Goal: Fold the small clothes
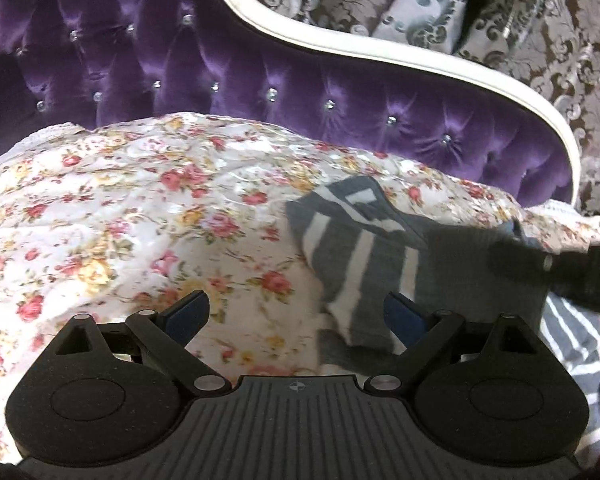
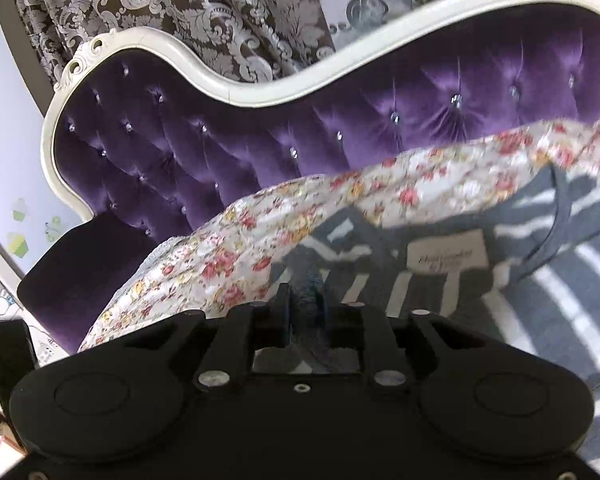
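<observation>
A small grey garment with white stripes lies crumpled on a floral bedspread. In the left wrist view my left gripper is open; its right blue pad sits at the garment's lower edge and nothing is between the fingers. My right gripper reaches in from the right, blurred, at the cloth's right side. In the right wrist view the right gripper has its fingers close together with a bunch of the striped garment pinched between them. A pale sewn label shows on the fabric.
A purple tufted headboard with a white curved frame rises behind the bed. Patterned grey curtains hang beyond it. More striped cloth lies at the right. A wall with stickers is at the left.
</observation>
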